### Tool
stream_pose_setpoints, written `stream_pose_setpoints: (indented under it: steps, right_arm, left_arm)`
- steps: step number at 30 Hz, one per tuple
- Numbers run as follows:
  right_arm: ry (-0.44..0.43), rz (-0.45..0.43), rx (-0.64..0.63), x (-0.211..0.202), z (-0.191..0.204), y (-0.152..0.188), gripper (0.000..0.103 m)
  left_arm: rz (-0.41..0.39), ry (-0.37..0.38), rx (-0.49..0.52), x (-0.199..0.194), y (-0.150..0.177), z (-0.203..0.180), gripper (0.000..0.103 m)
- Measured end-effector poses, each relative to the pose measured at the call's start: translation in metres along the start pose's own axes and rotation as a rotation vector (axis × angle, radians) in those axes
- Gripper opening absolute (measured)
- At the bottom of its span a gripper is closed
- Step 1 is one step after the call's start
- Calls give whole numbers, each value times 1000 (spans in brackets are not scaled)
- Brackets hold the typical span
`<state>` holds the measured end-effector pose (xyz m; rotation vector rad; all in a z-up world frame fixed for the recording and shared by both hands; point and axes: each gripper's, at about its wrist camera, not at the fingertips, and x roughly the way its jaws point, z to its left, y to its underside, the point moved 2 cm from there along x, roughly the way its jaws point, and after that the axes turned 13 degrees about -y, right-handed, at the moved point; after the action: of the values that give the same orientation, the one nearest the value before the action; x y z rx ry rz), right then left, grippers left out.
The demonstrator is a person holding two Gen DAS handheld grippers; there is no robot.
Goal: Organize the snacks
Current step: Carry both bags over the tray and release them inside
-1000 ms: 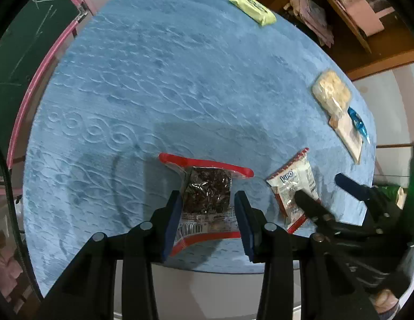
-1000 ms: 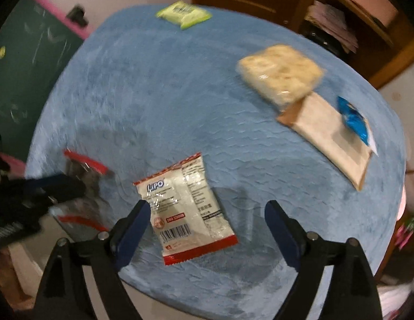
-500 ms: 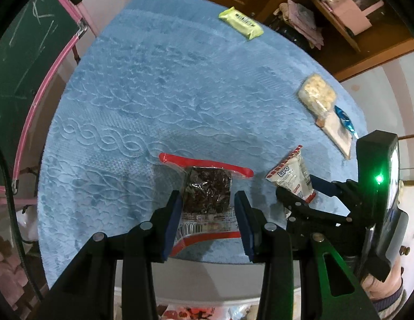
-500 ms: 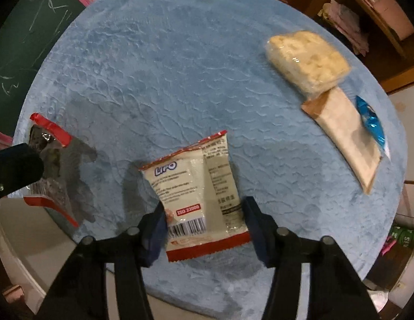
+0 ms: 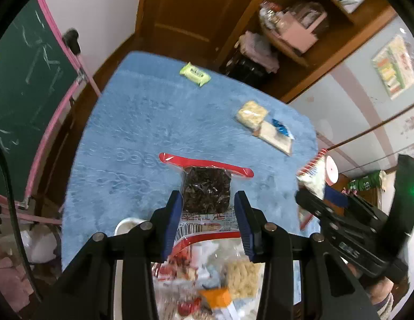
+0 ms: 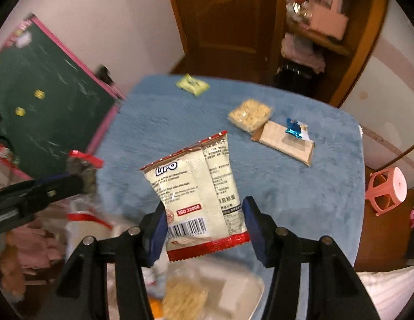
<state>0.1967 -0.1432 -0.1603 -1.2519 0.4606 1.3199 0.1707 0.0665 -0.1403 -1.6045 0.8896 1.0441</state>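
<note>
My left gripper is shut on a clear packet of dark snack with red edges, lifted off the blue-covered table. My right gripper is shut on the lower part of a white and red Lipo packet, which hangs upright above the table's near edge. In the left wrist view the right gripper is at the right with the Lipo packet. In the right wrist view, the dark packet shows at the left. A clear bag of mixed snacks lies below both grippers.
On the table lie a yellow-green packet at the far edge, a clear pack of crackers, a flat brown packet and a blue wrapper. A green chalkboard stands left; a pink stool stands right.
The right gripper closed on the Lipo packet. Both grippers then rose, lifting their packets off the table, and the snack bag below came into view.
</note>
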Motion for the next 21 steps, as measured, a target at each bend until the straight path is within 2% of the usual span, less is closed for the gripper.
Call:
stream_pose_setpoints:
  steps: [5, 10, 15, 21]
  right_arm:
    - [-48, -94, 5, -62, 23, 38, 55]
    - [-62, -150, 7, -100, 34, 76, 55]
    - [-39, -145, 4, -111, 45, 111, 55]
    - [-12, -84, -7, -104, 57, 146, 55]
  left_arm:
    - [-92, -28, 63, -53, 31, -5, 39]
    - [-163, -71, 116, -90, 65, -3, 39]
    - [-158, -102, 153, -101, 101, -3, 39]
    - [-129, -146, 206, -87, 133, -10, 40]
